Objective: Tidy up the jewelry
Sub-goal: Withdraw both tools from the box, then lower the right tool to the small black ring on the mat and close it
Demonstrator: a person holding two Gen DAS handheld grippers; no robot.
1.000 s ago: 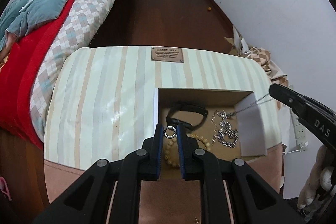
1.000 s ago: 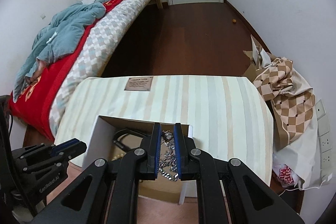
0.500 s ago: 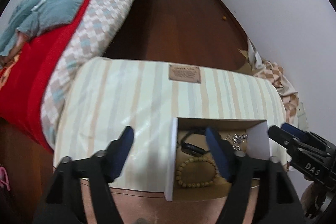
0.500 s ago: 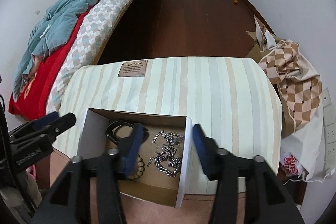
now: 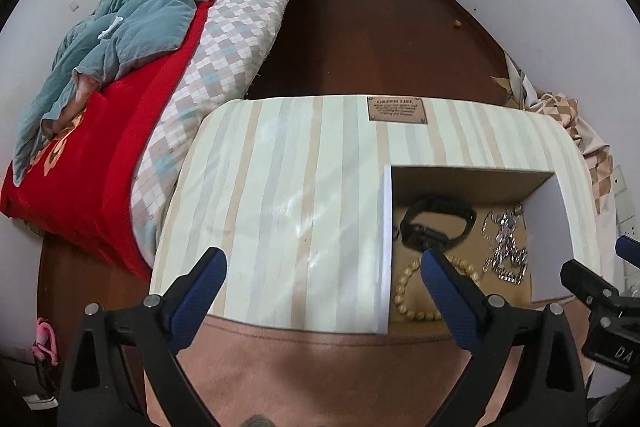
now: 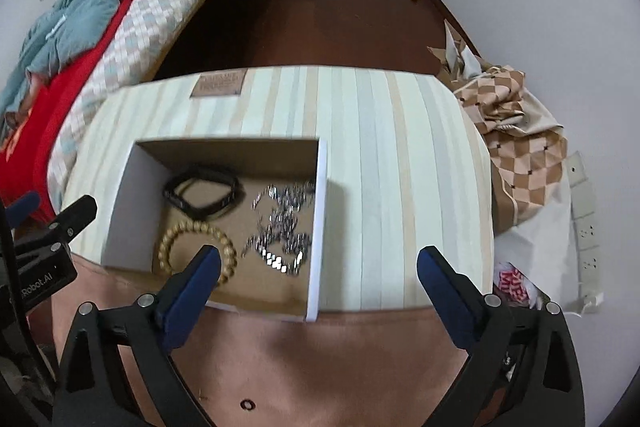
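An open cardboard box with white walls (image 5: 386,247) (image 6: 318,227) sits on a striped padded stool (image 5: 288,195) (image 6: 400,167). Inside lie a black band (image 5: 436,223) (image 6: 204,193), a beige bead bracelet (image 5: 416,291) (image 6: 196,247) and a heap of silver chains (image 5: 506,251) (image 6: 284,227). My left gripper (image 5: 322,263) hangs over the box's left wall, its jaws opening wide and holding nothing. My right gripper (image 6: 319,259) hangs over the box's right wall, its jaws also opening and holding nothing. Each gripper shows at the edge of the other's view (image 5: 600,287) (image 6: 52,227).
A bed with a red cover (image 5: 100,147) and a teal blanket (image 5: 132,23) runs along the left. Dark wood floor (image 5: 380,39) leads to a white door. A checked cloth heap (image 6: 516,147) and wall sockets (image 6: 584,203) lie to the right of the stool.
Both grippers went from shut to wide open. The silver ring left the left jaws and the chain piece left the right jaws. Both hands drew back from the box.
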